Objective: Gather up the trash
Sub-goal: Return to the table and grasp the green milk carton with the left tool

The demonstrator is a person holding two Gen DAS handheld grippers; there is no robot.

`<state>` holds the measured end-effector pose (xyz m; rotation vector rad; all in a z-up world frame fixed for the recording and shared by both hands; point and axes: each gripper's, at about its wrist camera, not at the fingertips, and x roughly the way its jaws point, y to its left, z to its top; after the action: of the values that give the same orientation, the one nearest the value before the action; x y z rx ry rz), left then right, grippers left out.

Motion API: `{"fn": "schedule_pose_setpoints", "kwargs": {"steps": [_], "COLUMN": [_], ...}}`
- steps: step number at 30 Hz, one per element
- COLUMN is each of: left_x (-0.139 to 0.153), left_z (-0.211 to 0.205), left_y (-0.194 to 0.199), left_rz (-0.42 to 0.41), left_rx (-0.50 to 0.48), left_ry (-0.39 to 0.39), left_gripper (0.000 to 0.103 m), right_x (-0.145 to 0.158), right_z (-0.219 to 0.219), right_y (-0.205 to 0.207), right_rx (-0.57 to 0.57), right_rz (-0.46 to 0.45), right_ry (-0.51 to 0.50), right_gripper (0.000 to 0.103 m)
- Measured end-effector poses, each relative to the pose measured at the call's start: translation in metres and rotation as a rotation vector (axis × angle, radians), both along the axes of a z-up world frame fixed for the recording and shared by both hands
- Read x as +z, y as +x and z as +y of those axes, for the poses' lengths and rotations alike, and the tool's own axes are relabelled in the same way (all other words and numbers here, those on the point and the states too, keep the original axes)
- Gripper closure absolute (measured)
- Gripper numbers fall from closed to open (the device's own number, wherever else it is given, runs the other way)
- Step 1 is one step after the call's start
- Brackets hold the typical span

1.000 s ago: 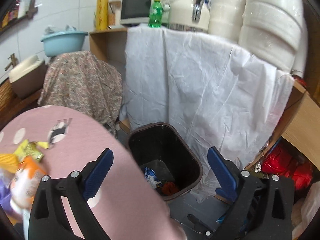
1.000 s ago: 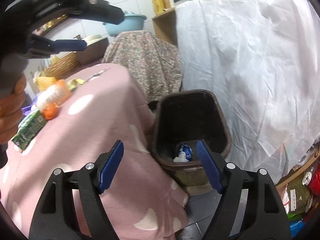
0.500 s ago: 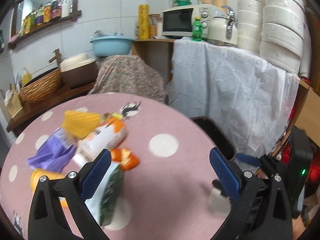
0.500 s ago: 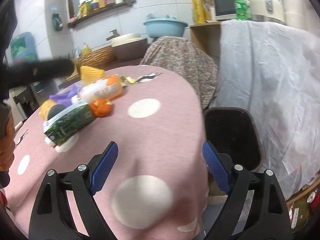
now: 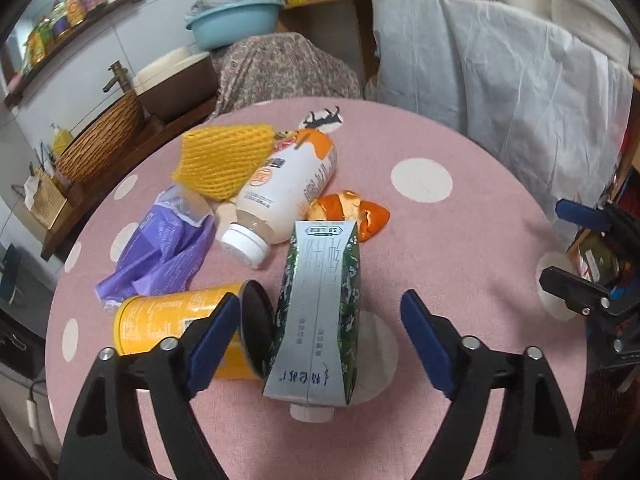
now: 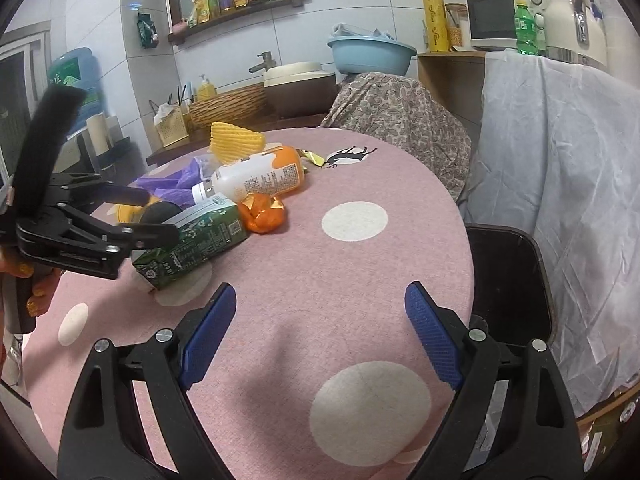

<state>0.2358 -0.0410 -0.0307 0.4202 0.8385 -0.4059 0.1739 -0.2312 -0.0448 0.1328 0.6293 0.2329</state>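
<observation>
1. Centre-bottom of the left wrist view: left claw [image 5: 314,334] straddles the green carton [image 5: 318,312], jaws closing, pads not on it yet; carton lies flat on the pink counter [image 5: 460,248], cap end toward the camera.
2. Trash pile sits mid-left of that frame: yellow can [image 5: 168,320] touching the carton's left side, white bottle [image 5: 288,192], purple wrapper [image 5: 160,256], yellow foam net [image 5: 224,160], orange peel [image 5: 352,216].
3. Likely step: grab the carton. To do it well, centre the jaws on the carton's long sides. The left pad is tight between can lid and carton, so it could catch the can too; shifting slightly right looks safer.
4. Carton looks crushed and light; a mid-body squeeze should hold, though it may fold.
5. Right claw [image 6: 320,336] stands wide apart, nothing between the pads, hovering over bare counter lower centre of its frame.
6. Right wrist view only: dark bin [image 6: 508,280] at right edge below the counter rim, the likely drop target; it also shows the left claw side-on at left over the carton.
7. Left wrist view only: the pad-to-carton gaps, the can in full and the carton's cap; the bin isn't visible there.
8. Bin contents can't be told.
</observation>
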Motion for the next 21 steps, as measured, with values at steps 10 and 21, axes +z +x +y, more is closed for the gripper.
{"fn": "schedule_pose_setpoints", "kwargs": {"steps": [10,21], "left_x": [-0.013,-0.038], "left_z": [-0.026,-0.021], "left_y": [0.019,0.038], "left_rz": [0.043,0.147], "left_rx": [-0.036,0.016], "left_ry": [0.153,0.187], "left_gripper": [0.031,0.044], "right_x": [-0.004,0.003], "right_z": [-0.001,0.003], "right_y": [-0.003,0.015], "right_rx": [-0.003,0.045], "right_rz": [0.016,0.003], "right_ry": [-0.008,-0.027], "right_gripper": [0.017,0.017]}}
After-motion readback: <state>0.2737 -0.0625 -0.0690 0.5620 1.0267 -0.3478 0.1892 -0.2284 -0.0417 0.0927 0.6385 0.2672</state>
